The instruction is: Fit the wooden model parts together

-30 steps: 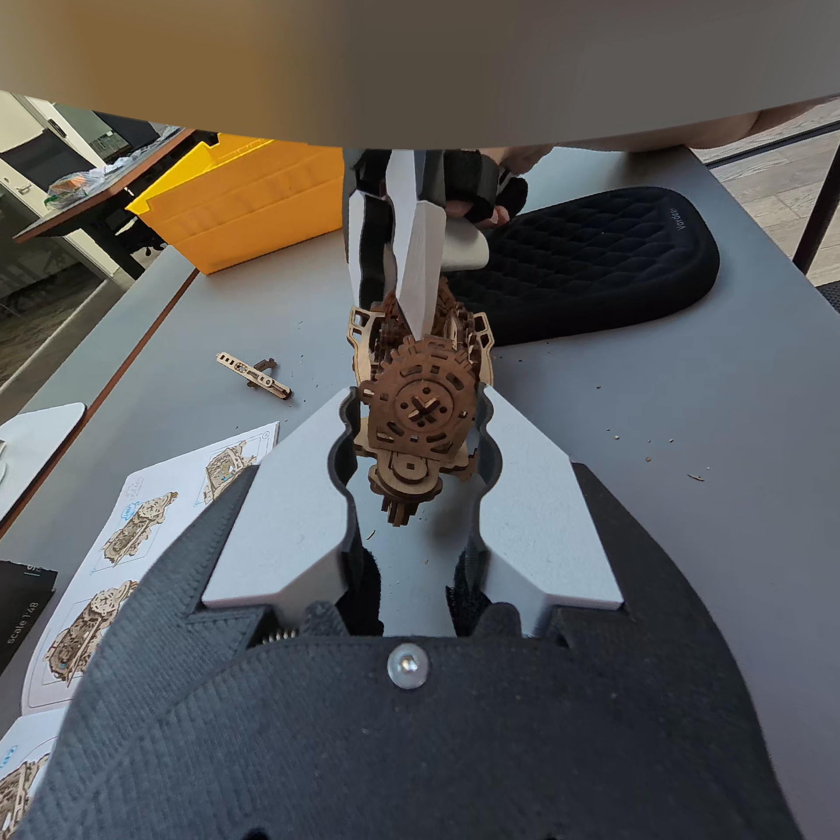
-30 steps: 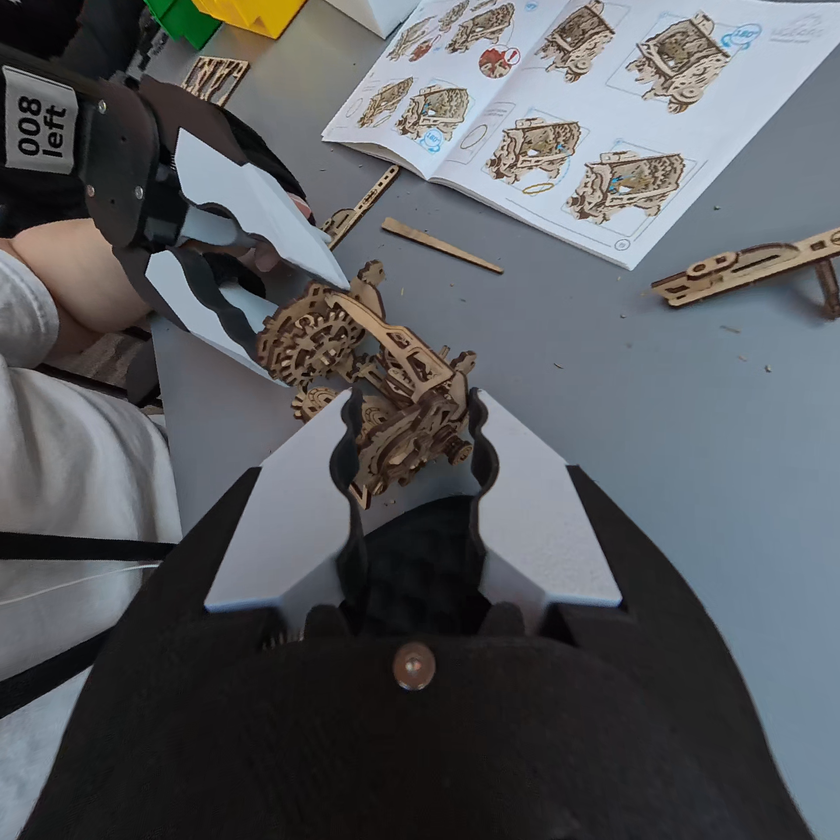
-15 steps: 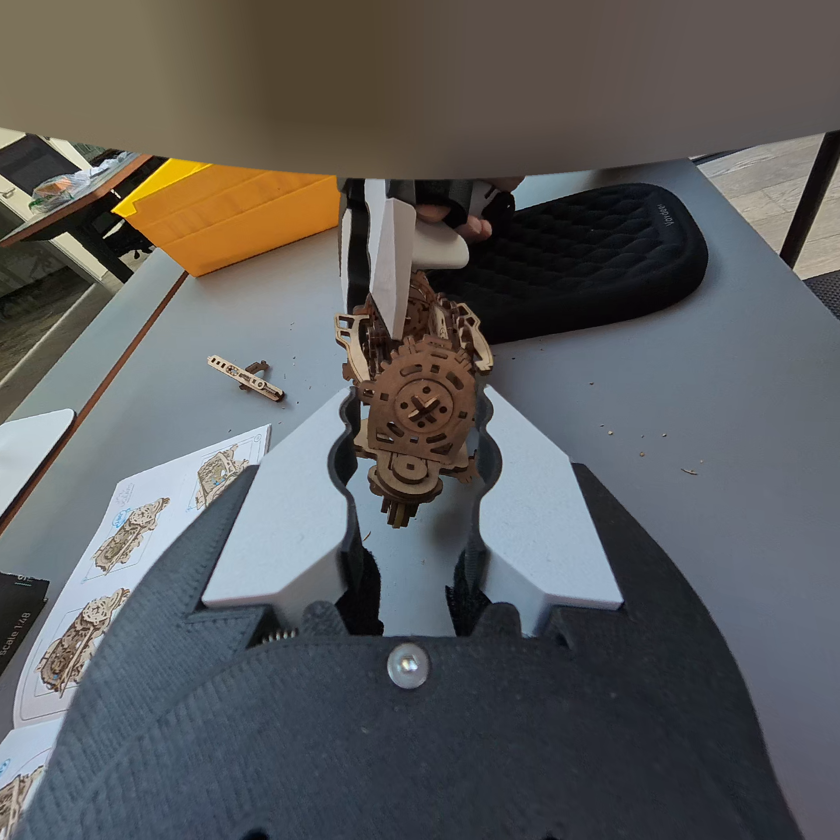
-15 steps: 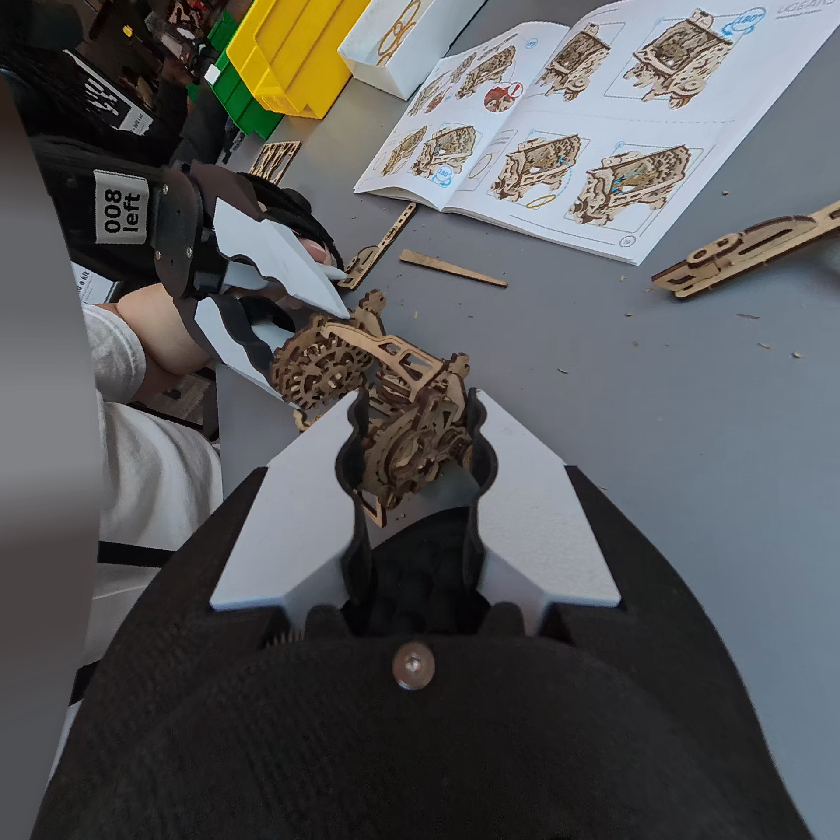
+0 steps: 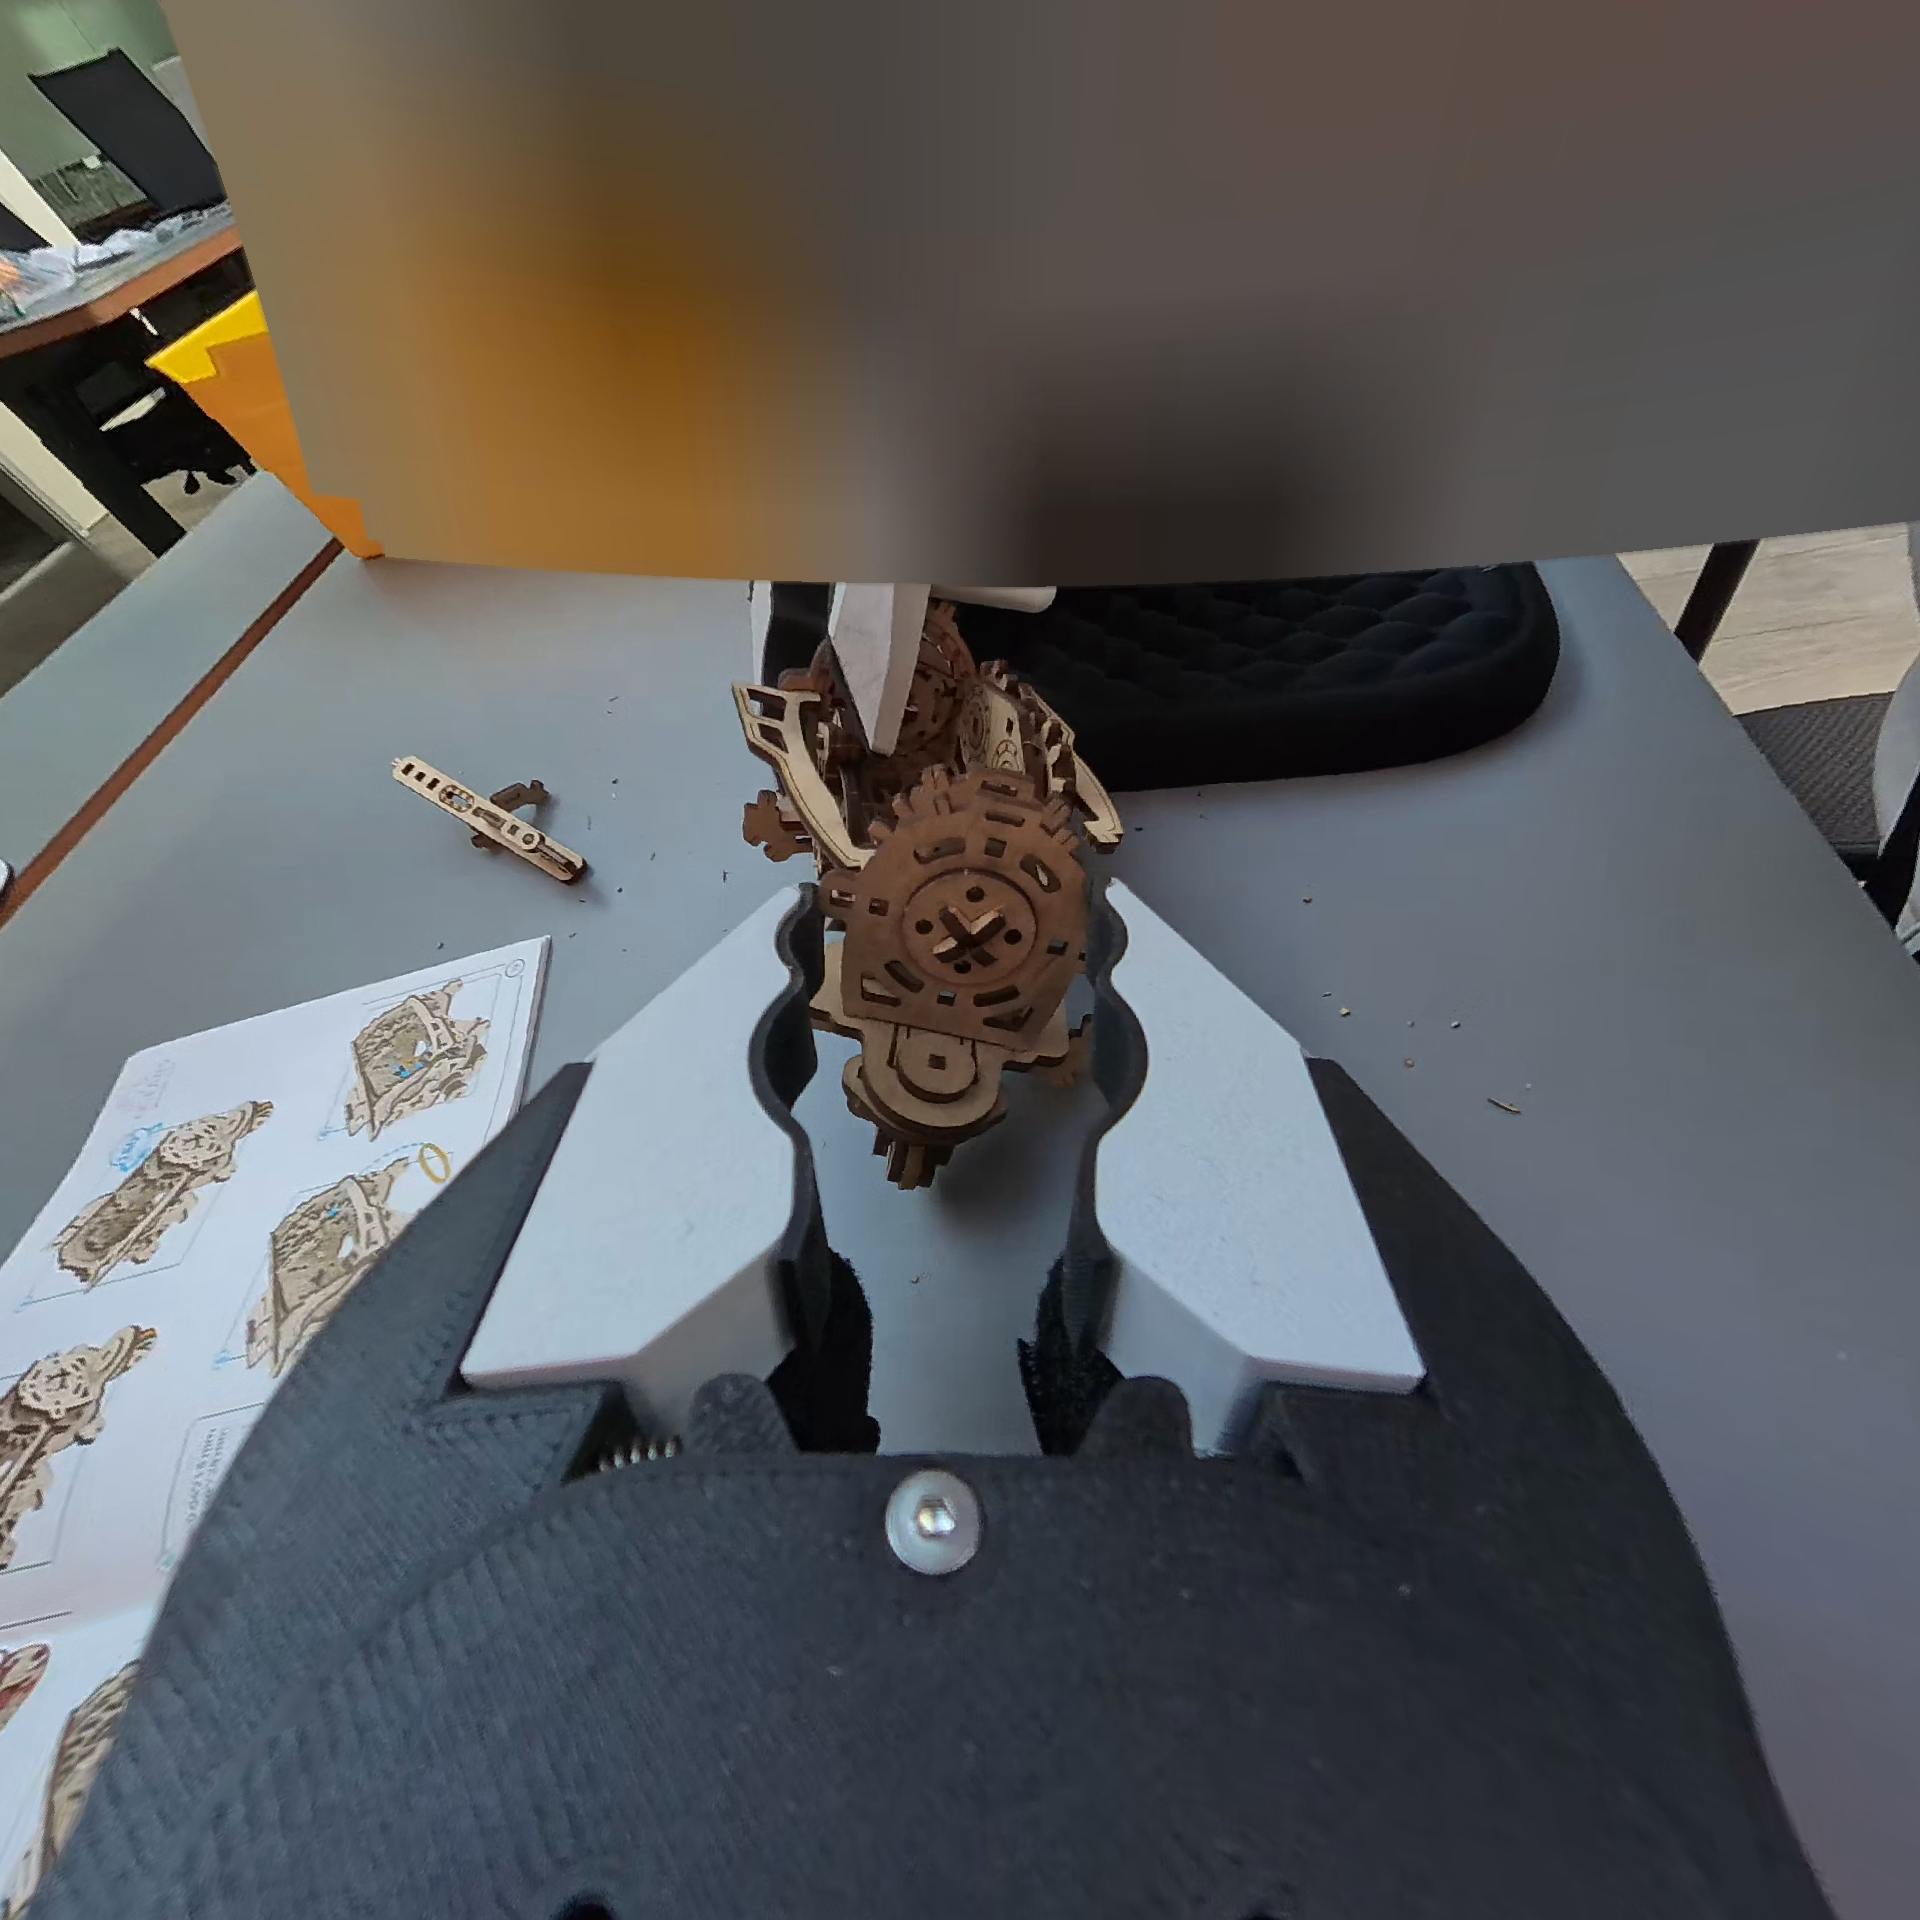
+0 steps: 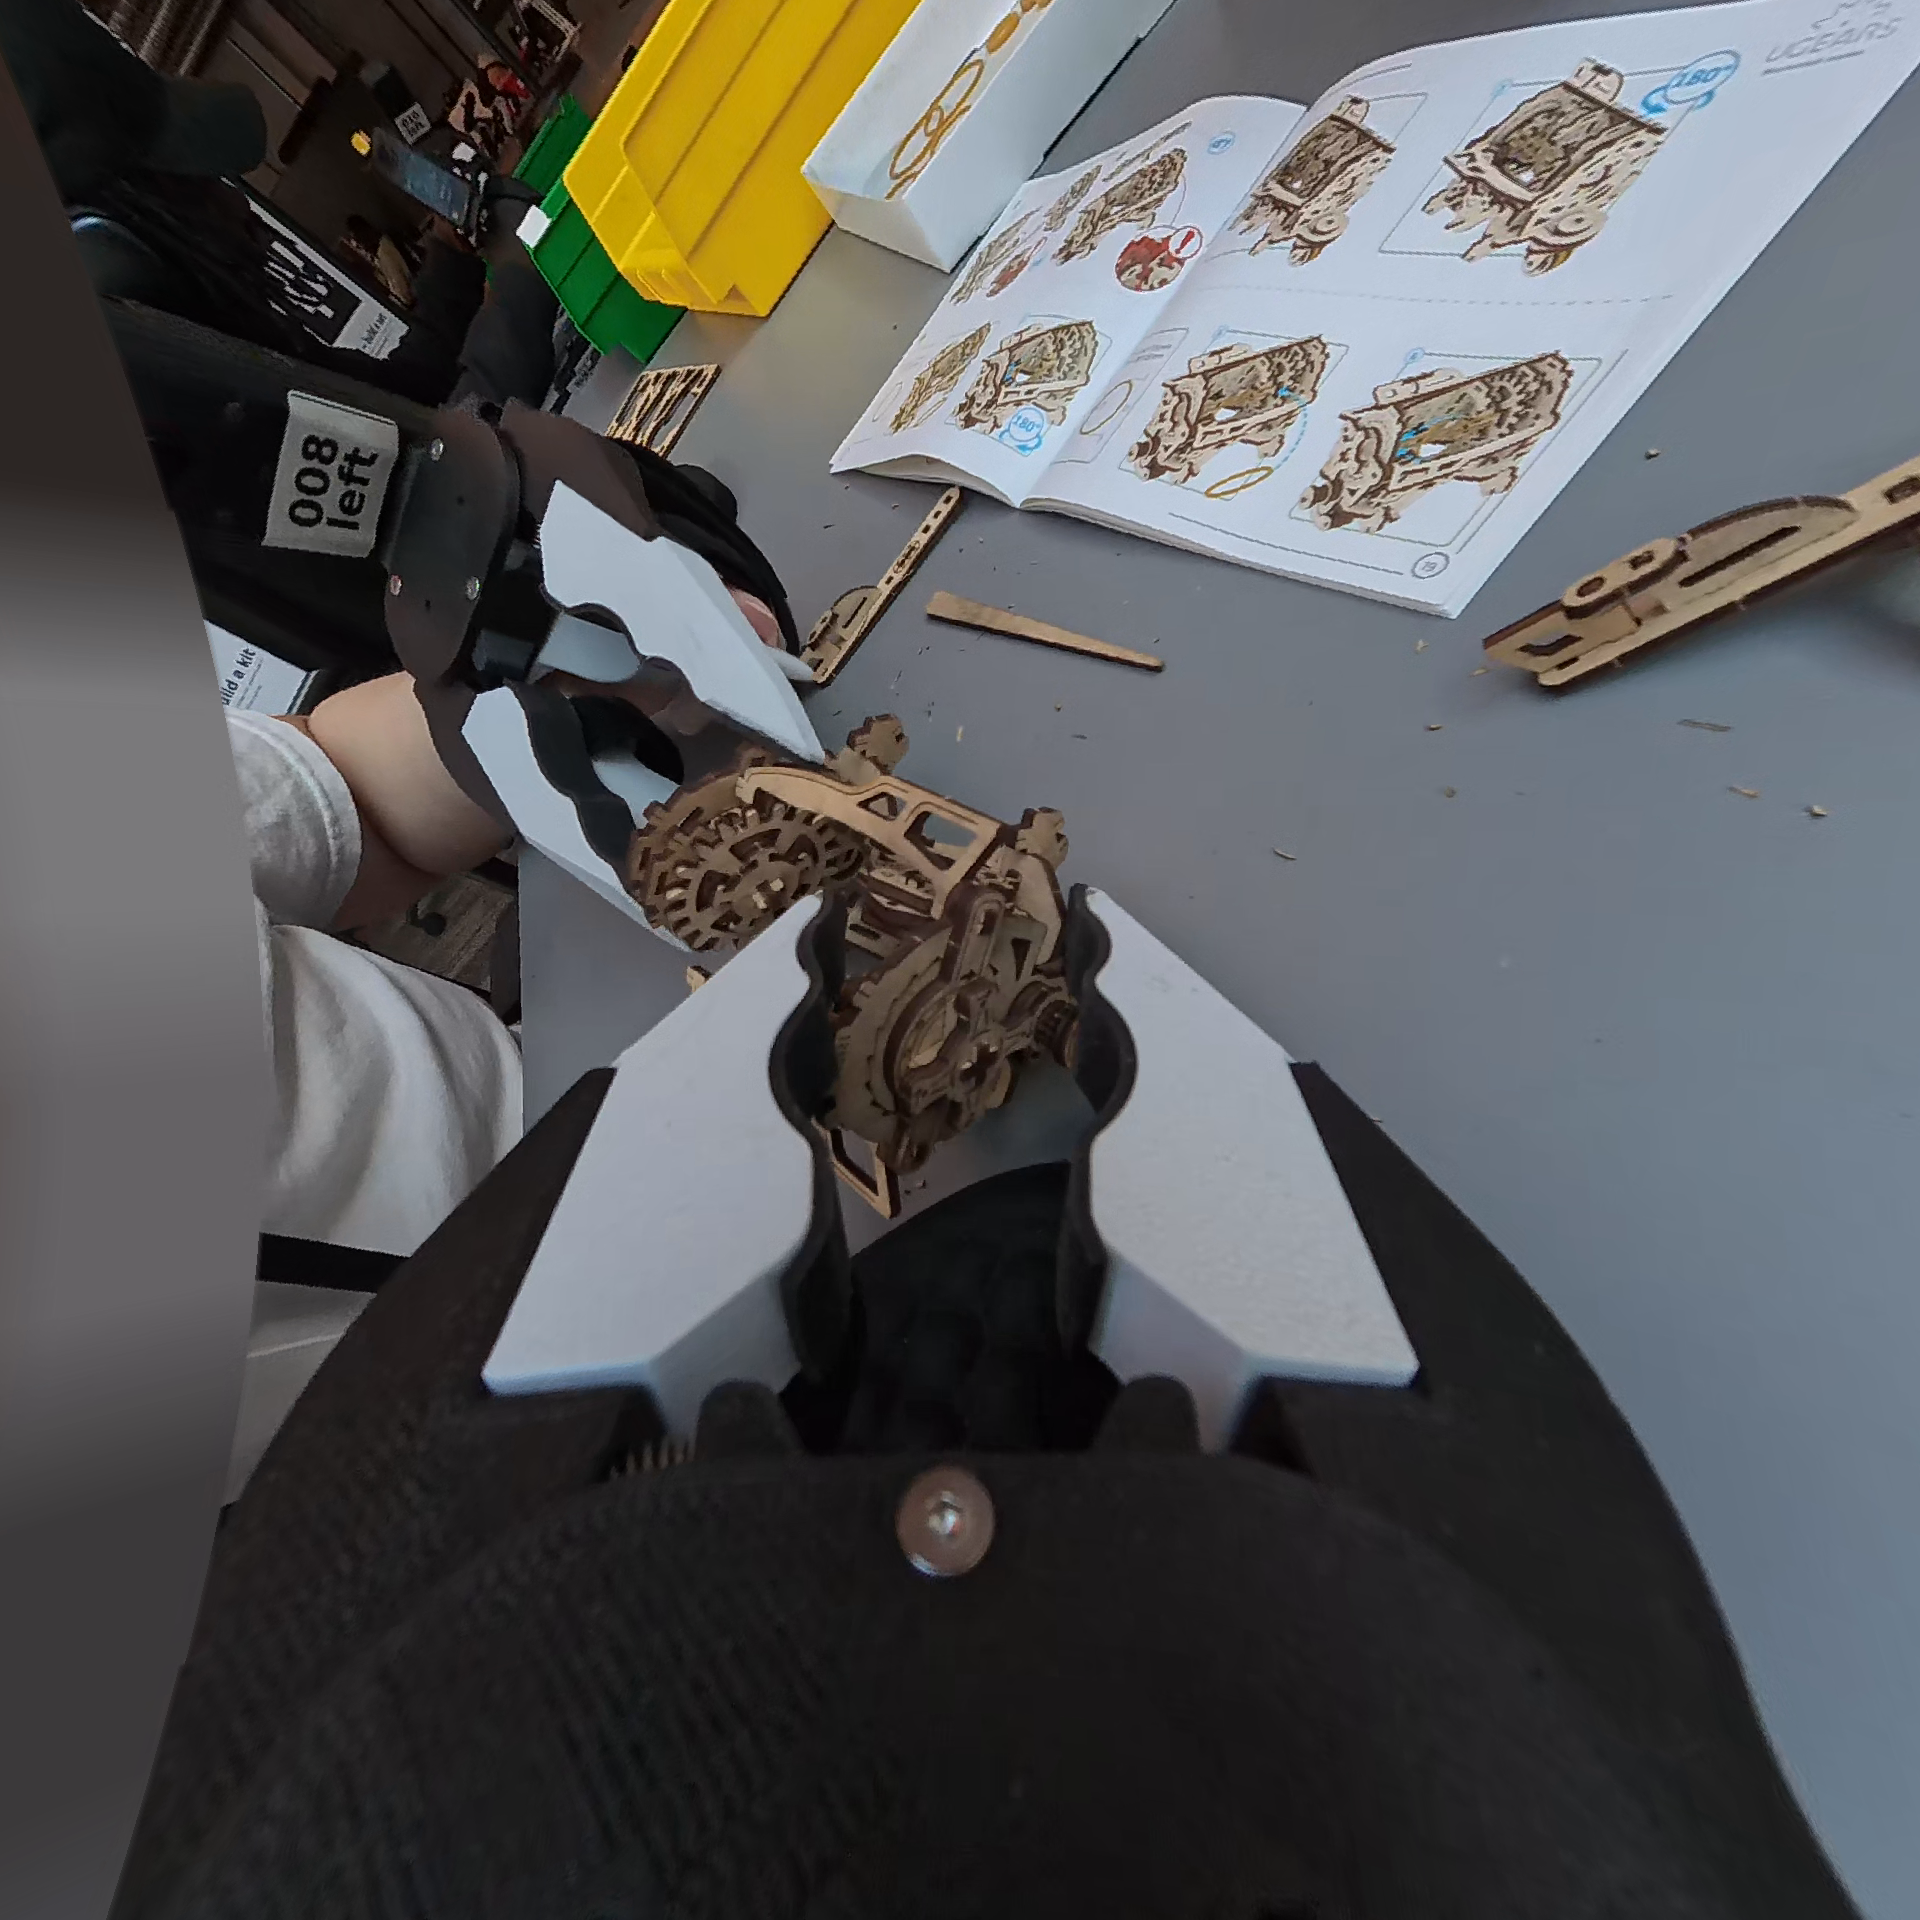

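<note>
A brown laser-cut wooden model (image 5: 961, 940) with gears and an open frame hangs above the grey table (image 5: 1455, 1039), held at both ends. My left gripper (image 5: 951, 914) is shut on its round gear-faced end. My right gripper (image 6: 951, 914) is shut on the opposite, blocky end of the model (image 6: 966, 1023). In the right wrist view the left gripper (image 6: 738, 842) brackets the gear wheel from the left. In the left wrist view one white finger of the right gripper (image 5: 878, 665) shows behind the model; the rest of that gripper is hidden by a blur patch.
An open instruction booklet (image 6: 1351, 312) lies at the back, also at the left in the left wrist view (image 5: 260, 1143). Loose wooden parts (image 6: 1714, 571) (image 5: 488, 821) and a thin stick (image 6: 1039, 631) lie on the table. A black quilted pad (image 5: 1299, 665), yellow bin (image 6: 707, 156) and white box (image 6: 956, 135) stand around. Between my left fingertips and the thin stick (image 6: 1039, 631) there is roughly 9 cm.
Both grippers keep their hold on the model. The held model has tilted and turned a little, and both cameras have swung, so the table and booklet sit differently in view.
</note>
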The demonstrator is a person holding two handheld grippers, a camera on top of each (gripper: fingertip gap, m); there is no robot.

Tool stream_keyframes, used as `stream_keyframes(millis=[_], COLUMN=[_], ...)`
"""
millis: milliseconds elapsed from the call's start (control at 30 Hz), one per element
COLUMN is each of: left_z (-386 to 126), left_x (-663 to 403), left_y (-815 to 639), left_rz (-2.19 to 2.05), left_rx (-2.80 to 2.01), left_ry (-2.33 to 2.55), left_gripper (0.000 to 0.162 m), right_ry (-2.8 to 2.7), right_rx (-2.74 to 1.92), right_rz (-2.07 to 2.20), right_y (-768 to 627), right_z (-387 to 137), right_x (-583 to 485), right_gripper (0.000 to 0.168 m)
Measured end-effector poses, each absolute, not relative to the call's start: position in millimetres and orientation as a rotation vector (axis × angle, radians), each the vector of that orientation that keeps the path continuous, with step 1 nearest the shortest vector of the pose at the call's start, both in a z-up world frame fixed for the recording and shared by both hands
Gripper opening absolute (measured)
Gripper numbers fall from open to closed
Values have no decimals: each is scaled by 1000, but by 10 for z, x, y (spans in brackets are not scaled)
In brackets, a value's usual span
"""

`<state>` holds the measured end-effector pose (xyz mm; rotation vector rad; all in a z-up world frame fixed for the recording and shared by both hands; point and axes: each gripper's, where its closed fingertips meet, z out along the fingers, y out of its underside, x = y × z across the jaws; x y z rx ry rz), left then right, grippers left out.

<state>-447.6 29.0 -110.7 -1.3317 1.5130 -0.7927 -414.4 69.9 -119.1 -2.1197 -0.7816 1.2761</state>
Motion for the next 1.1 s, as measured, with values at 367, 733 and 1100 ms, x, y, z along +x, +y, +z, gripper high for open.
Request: stream_keyframes(millis=[367, 733, 1100], left_z=[-1109, -1109, -1115], left_x=[-4433, -4421, -4418], left_y=[280, 292, 328], left_rz=[-774, -773, -755], left_rx=[-1318, -1331, -1348], left_ry=[1513, 1502, 1486], left_gripper=[49, 49, 49], right_ry=[-727, -768, -912], right_rx=[-2121, -2116, -2142], right_rz=[1328, 1331, 1246], right_y=[729, 692, 671], right_z=[-1172, -1154, -1181], right_x=[-4122, -4137, -4021], right_gripper=[41, 52, 46])
